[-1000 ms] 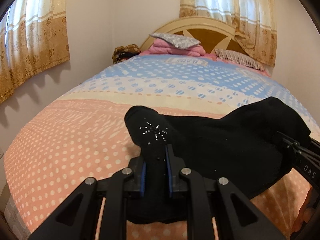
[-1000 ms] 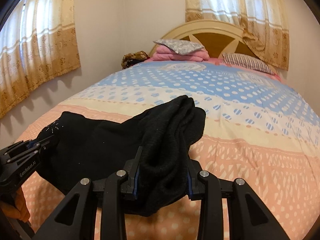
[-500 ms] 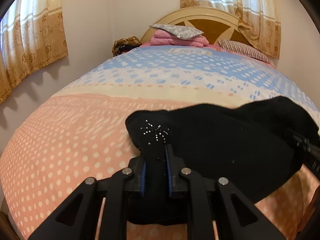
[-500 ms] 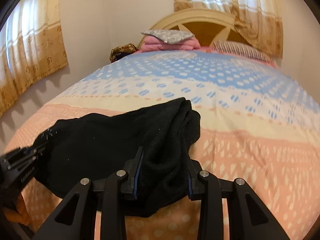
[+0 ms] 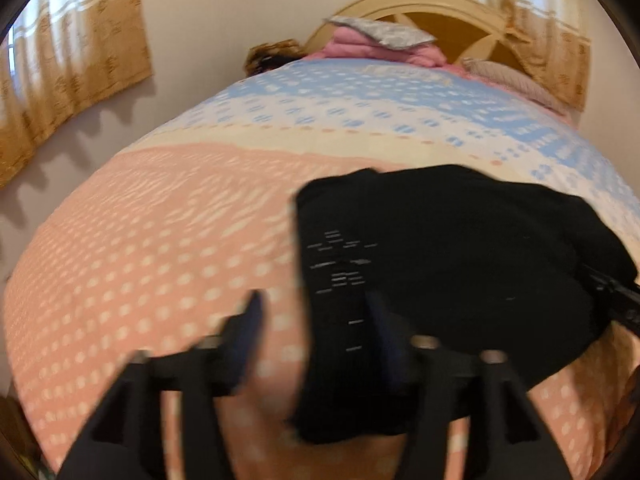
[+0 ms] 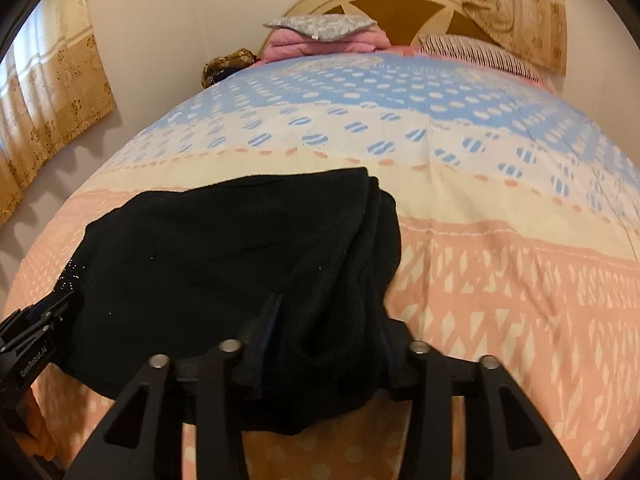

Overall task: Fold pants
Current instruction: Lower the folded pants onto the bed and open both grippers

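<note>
The black pants [image 5: 460, 264] lie folded on the bedspread, with a small rhinestone pattern near their left edge. My left gripper [image 5: 316, 320] is open, its fingers spread wide; the pants' left edge lies loose between them, and the view is blurred. In the right wrist view the pants [image 6: 224, 256] spread to the left, with a thick bunched fold at their right side. My right gripper [image 6: 328, 328] is shut on that thick fold. The left gripper [image 6: 32, 340] shows at the pants' left edge.
The bed [image 6: 500, 280] has a pink, cream and blue dotted spread. Folded pink bedding with a grey pillow [image 6: 320, 24] and a striped pillow [image 6: 476, 52] sit by the headboard. Curtains hang on the left wall [image 6: 48, 92].
My left gripper has opened and let go of the pants' left edge, and its view is blurred by motion. Both views have dropped closer to the bed. The right gripper keeps its hold.
</note>
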Demonstrator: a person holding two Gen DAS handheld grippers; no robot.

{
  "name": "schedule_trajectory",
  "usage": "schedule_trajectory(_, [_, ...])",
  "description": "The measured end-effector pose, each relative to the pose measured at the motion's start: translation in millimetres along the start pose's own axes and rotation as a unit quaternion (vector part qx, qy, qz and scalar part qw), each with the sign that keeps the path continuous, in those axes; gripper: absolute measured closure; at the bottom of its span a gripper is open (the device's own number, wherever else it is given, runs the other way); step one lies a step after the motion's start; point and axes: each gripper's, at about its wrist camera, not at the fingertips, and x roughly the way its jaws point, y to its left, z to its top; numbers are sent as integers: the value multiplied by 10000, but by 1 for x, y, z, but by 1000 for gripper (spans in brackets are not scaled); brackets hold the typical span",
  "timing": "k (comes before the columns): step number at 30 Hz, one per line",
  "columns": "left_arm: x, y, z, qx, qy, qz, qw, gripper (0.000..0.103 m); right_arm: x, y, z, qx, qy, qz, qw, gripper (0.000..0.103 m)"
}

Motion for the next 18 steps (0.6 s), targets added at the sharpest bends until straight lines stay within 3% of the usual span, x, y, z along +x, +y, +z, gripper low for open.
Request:
schedule_trajectory(1, [-1, 6, -1, -10, 29, 108, 9999, 12, -1, -3, -1, 48, 30, 36, 10000, 44])
schedule_trajectory(2, [-3, 14, -3, -45, 55, 150, 9999, 8, -3, -10, -2, 177, 72, 117, 9997, 39])
schedule_trajectory(6, [-11, 45, -11, -418, 124, -121, 9990, 3, -18, -36, -9, 832, -18, 575, 9949, 37])
schedule_trajectory(8, [-17, 58, -14, -719, 94, -121, 9973, 4, -31, -45, -13, 1066, -230, 470, 9929, 37])
schedule_trajectory(10, [-25, 61, -12, -816, -51, 112, 9966, 6, -51, -49, -18, 1188, -645, 220, 9906, 37])
schedule_trajectory(12, [-35, 59, -7, -769, -260, 241, 9964, 6, -69, -42, -20, 1020, -1072, -63, 9890, 37])
schedule_trajectory(15, [-48, 45, 2, -686, -596, 107, 9958, 6, -86, -18, -18, 463, -1504, -339, 9870, 38])
schedule_trajectory(16, [-49, 39, 4, -609, -655, 71, 9960, 6, -87, -12, -16, 282, -1537, -349, 9871, 40])
schedule_trajectory(18, [-45, 21, 8, -380, -657, 24, 9971, 9, -80, 8, -13, -153, -1433, -272, 9892, 70])
